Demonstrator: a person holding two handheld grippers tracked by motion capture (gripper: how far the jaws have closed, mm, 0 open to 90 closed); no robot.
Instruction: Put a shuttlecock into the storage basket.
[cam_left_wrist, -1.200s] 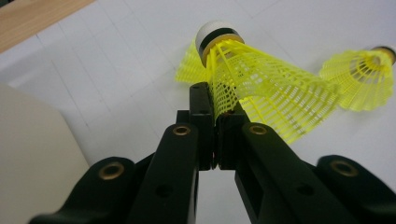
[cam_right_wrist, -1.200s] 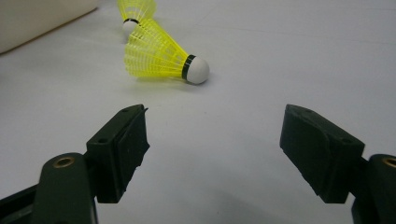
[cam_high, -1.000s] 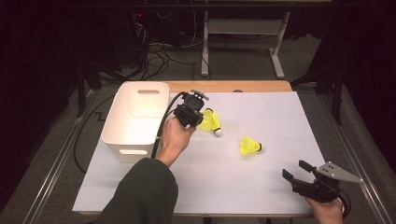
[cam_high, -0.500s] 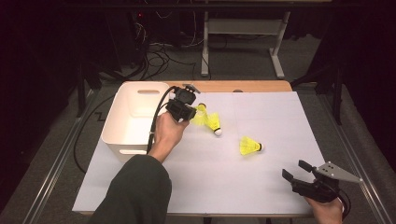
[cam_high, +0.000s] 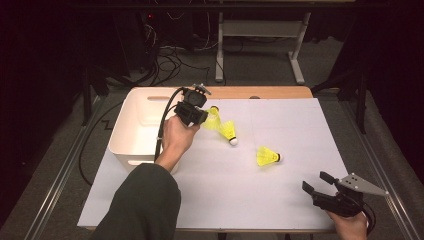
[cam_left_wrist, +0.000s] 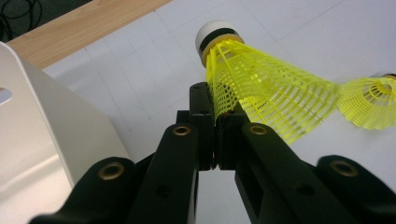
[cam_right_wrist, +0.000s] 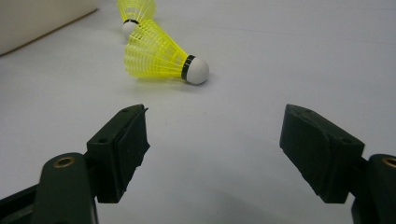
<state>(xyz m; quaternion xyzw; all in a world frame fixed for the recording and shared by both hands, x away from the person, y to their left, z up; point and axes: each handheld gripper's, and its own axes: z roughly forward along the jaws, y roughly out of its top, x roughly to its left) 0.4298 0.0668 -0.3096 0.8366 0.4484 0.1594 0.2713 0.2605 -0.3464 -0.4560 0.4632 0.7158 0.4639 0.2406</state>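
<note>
Held shuttlecock: its long axis ran up and away from the jaws, cork far, skirt rim near.
Left gripper: jaws pressed together on the skirt's mesh edge, just right of the white bin, above the white mat.
Second shuttlecock: lay on its side mid-mat, cork pointing right.
Right gripper: jaws spread with nothing between them, at the near right corner, well apart from that shuttlecock.

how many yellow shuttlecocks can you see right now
3. One shuttlecock is pinched by its skirt in the left gripper, a second lies on the white sheet just beyond it, a third lies mid-sheet. The bin may hide more.
</note>
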